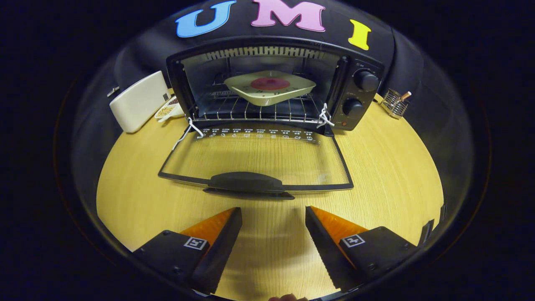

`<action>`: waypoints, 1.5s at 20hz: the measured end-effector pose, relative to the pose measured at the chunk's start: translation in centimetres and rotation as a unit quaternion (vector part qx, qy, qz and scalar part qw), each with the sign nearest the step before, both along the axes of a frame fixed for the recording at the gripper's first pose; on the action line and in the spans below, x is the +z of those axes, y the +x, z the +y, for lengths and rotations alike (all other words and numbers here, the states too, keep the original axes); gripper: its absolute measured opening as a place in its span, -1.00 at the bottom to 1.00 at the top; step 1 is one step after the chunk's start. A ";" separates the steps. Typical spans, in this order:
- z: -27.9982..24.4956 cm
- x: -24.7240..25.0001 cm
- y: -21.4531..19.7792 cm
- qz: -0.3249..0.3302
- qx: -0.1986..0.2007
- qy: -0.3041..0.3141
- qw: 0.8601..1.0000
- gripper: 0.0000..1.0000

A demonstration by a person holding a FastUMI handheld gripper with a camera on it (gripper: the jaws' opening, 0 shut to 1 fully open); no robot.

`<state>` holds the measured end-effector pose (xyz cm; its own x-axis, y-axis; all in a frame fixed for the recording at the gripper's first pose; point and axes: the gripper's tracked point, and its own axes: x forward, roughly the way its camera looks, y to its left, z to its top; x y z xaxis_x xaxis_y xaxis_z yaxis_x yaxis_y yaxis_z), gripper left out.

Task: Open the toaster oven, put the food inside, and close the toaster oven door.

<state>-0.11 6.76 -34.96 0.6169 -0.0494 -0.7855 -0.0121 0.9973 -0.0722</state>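
Counter (376,175) of pale wood grain carries one black toaster oven (271,88), its glass door (255,156) folded flat. One square cream plate (269,87) with a round red food (270,83) sits on the wire rack inside. Two knobs (365,80) beside. Gripper (273,217) fingers spread apart, empty, just short of the door's handle (245,182).
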 end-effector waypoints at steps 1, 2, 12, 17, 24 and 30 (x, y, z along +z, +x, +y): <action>-0.2 -0.4 0.3 0.000 0.004 -0.011 1.000 0.98; 0.1 -0.4 0.7 -0.004 0.009 -0.006 1.000 0.96; 1.2 4.1 1.5 -0.049 0.045 0.018 0.998 0.94; 1.1 12.8 6.5 -0.135 0.034 0.064 0.988 0.94; -1.1 22.1 12.0 -0.227 0.014 0.083 0.970 0.99; -6.2 31.5 7.3 -0.328 0.013 0.079 0.941 0.98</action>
<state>7.17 0.59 -3.46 0.9709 0.0580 -0.2322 -0.0411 0.9962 0.0771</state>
